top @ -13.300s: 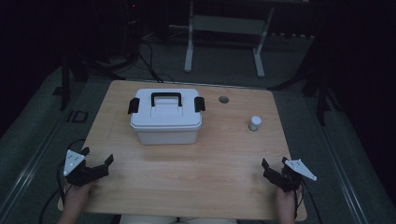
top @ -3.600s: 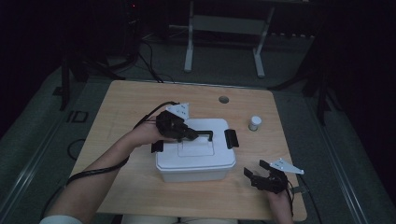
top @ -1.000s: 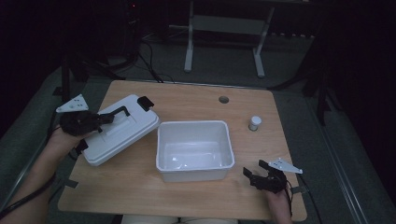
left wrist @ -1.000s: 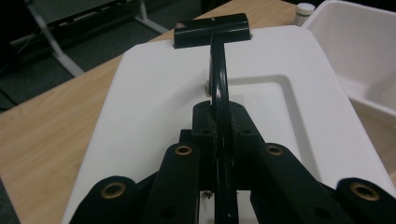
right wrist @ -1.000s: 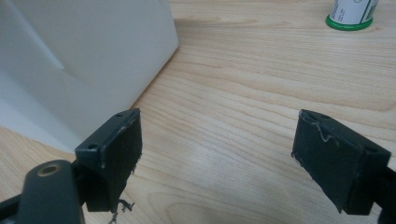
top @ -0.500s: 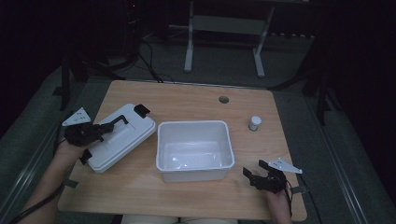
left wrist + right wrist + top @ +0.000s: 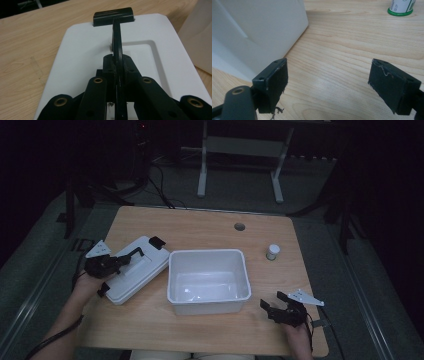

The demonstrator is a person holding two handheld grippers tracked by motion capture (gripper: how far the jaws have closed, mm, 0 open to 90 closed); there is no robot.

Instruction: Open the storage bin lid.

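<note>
Lid (image 7: 132, 269) of the white box is lying flat on the left part of the table (image 7: 210, 227), just beside the open white box (image 7: 209, 281), as seen from the high view. The left claw (image 7: 120, 261) is clamping the lid's black handle (image 7: 131, 255), with the person's left hand (image 7: 89, 281) sitting behind it at the table's left edge. A black latch (image 7: 157, 242) is sticking up at the far end of the lid. The box is standing in the middle of the table with its inside bare and white. A small white bottle (image 7: 272, 251) is standing well apart to the right of the box, and a round hole (image 7: 239, 226) is showing in the table top beyond it. The right claw (image 7: 271, 304) is resting low near the front right corner of the table, spread apart and gripping nothing.

From the left gripper view, the jaws are pressing tight on the thin black handle (image 7: 116, 45), which is running straight away over the white lid (image 7: 82, 50) toward the black latch (image 7: 113, 15). A corner of the box (image 7: 200, 37) is showing at the right.

From the right gripper view, the jaws are standing wide apart over bare wood (image 7: 342, 62). The box wall (image 7: 257, 30) is rising at the left, close to the left jaw, and the bottle's green-rimmed base (image 7: 400, 7) is sitting at the top right.
</note>
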